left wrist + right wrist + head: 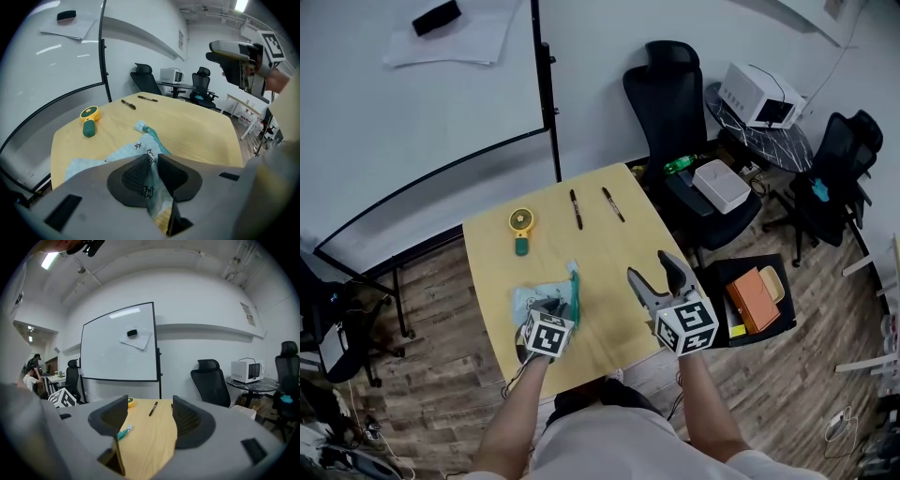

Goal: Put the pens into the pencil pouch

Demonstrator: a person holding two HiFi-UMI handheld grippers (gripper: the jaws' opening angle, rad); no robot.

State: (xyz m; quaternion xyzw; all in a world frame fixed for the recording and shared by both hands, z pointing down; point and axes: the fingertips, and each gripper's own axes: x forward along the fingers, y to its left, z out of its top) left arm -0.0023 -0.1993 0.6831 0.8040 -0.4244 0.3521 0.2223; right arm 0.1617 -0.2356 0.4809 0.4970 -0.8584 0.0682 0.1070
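My left gripper (153, 158) pinched the limp pouch (133, 149) between its pads; my right gripper (150, 412) gaped empty, pens (576, 208) well beyond its tips. Light, stiff, I judged: grip mid-barrel.

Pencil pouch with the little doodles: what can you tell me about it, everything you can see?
The pencil pouch is soft pale blue cloth printed with tiny dark stars and doodles. A teal zipper runs along one edge and ends in a pale tab. It lies slack on the yellow wooden table, at the near left side. The left gripper has its jaws pinched on the pouch's near edge, bunching the cloth. Nothing else touches it.
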